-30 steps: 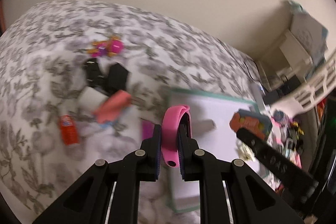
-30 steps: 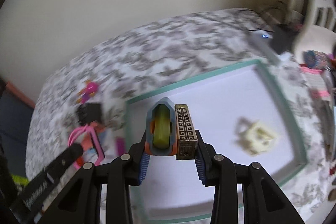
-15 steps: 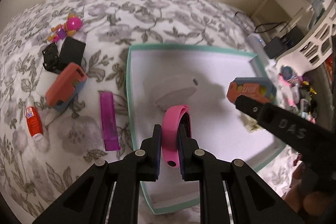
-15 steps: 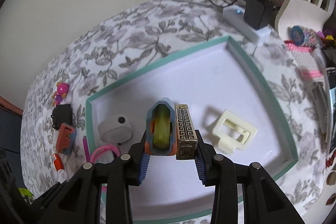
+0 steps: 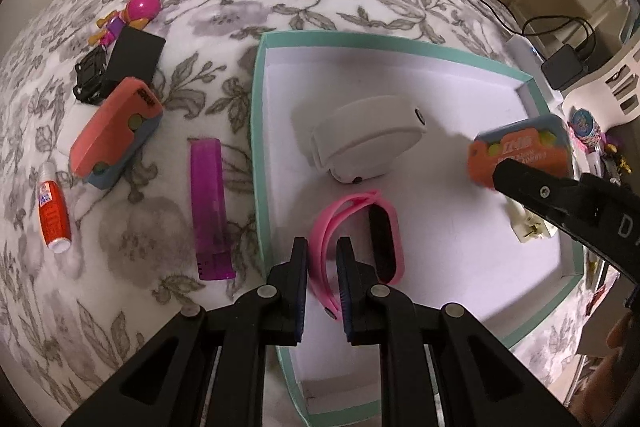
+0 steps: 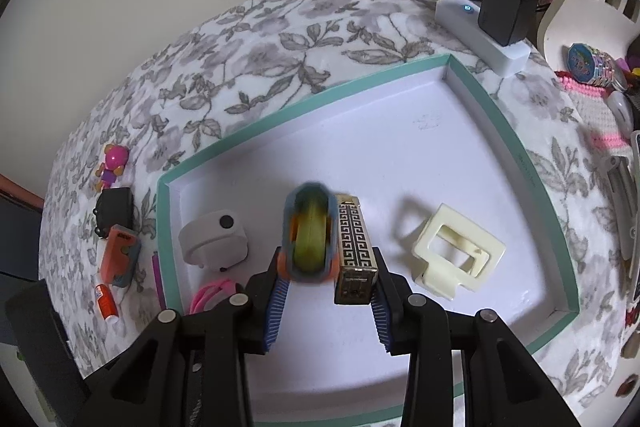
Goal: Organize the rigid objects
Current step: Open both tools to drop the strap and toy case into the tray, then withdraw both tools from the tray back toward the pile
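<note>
A teal-rimmed white tray (image 5: pixel 258 147) lies on a flowered cover. My left gripper (image 5: pixel 322 243) is low over the tray's near left corner, shut on the strap of a pink wristband (image 5: pixel 348 205) whose black face rests on the tray floor. Over the tray's middle, my right gripper (image 6: pixel 327 255) is shut on two things side by side: an orange and blue case (image 6: pixel 308 227) and a bronze patterned box (image 6: pixel 354 247). A white rounded device (image 6: pixel 212 239) and a cream clip (image 6: pixel 456 251) lie in the tray.
Left of the tray lie a purple comb (image 5: pixel 210 211), a second orange and blue case (image 5: pixel 116 131), a red tube (image 5: pixel 52 215), a black box (image 5: pixel 134 55), a toy car (image 5: pixel 90 79) and a pink figure (image 5: pixel 132 11). A power strip with charger (image 6: pixel 492 27) sits behind it.
Both grippers came down toward the tray, the left one more. The pink wristband, held upright before, now leans with its face on the tray floor. The right gripper still holds its load.
</note>
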`<state>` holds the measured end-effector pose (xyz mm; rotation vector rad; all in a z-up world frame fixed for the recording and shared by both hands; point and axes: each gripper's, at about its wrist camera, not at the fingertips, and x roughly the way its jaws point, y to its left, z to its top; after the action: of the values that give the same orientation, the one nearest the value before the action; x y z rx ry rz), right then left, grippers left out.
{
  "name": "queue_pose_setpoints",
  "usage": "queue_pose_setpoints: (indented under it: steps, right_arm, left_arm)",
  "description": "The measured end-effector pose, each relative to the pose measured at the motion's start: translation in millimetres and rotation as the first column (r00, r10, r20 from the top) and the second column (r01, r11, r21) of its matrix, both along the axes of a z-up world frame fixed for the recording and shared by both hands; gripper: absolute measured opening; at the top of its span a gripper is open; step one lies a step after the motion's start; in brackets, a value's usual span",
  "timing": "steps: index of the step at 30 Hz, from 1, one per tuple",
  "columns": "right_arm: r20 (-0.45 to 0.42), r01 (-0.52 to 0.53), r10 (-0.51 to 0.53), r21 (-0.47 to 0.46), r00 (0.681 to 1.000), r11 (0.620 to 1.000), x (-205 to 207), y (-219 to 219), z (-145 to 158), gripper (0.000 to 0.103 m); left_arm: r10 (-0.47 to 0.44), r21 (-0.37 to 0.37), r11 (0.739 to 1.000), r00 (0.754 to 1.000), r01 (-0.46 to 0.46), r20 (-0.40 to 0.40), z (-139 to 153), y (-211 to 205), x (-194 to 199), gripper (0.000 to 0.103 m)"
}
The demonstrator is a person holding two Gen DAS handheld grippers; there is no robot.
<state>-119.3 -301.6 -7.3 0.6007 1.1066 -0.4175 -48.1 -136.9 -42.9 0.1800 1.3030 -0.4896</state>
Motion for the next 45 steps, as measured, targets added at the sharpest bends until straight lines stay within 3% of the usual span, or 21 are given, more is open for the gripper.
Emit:
queue_pose_setpoints:
  steps: [7,14,22,24,28,30,34,41,44,45]
  right_arm:
    - [0.062,-0.004,0.007,-0.037,0.998,0.999,-4.1,-0.1,21.2,0.04]
    - [0.133,0.017,-0.007,-0.076,0.991,0.997,-13.3,-3.2,48.7,0.04]
    - [0.165,0.024,-0.008,-0.091,0.986,0.996,-17.9,-3.0,59.7,0.04]
    - [0.147,0.016,-0.003,-0.087,0.989,0.996,-15.1,-2.0,54.5,0.04]
    - [0.116,-0.006,0.017,-0.096,0.993,0.995,-10.6,3.0,47.4,0.04]
    - [0.098,-0.019,0.03,-0.109,0.995,0.994,-7.7,6.7,44.2,0.042]
    - [0.061,-0.051,0.06,-0.135,0.996,0.99,-1.7,14.9,37.1,0.062]
    - [0.039,-0.082,0.09,-0.174,0.995,0.981,5.9,27.7,29.8,0.085]
    - [0.043,-0.093,0.103,-0.197,0.994,0.976,7.9,31.9,29.6,0.095]
    - [0.044,-0.096,0.107,-0.203,0.993,0.975,8.5,32.8,29.6,0.097]
  left_arm:
    - [0.003,-0.025,1.0,1.0,-0.003,0.01,7.2,-1.8,1.9,0.016]
    - [0.029,-0.099,0.995,0.998,-0.024,0.049,29.7,2.8,5.6,0.025]
    - [0.144,-0.158,0.979,0.985,-0.127,0.095,51.7,29.2,19.0,0.047]
    - [0.183,-0.154,0.974,0.978,-0.166,0.103,52.8,36.7,23.9,0.058]
    - [0.254,-0.143,0.961,0.96,-0.237,0.119,52.7,53.5,32.7,0.064]
    - [0.285,-0.138,0.954,0.949,-0.268,0.131,53.7,61.6,36.1,0.077]
    - [0.339,-0.122,0.939,0.924,-0.321,0.178,57.4,74.5,41.0,0.086]
    - [0.402,-0.1,0.915,0.889,-0.39,0.219,59.1,91.6,47.2,0.088]
    - [0.417,-0.096,0.909,0.879,-0.406,0.231,60.2,95.9,48.4,0.102]
    - [0.421,-0.099,0.907,0.875,-0.41,0.239,61.4,97.3,48.5,0.102]
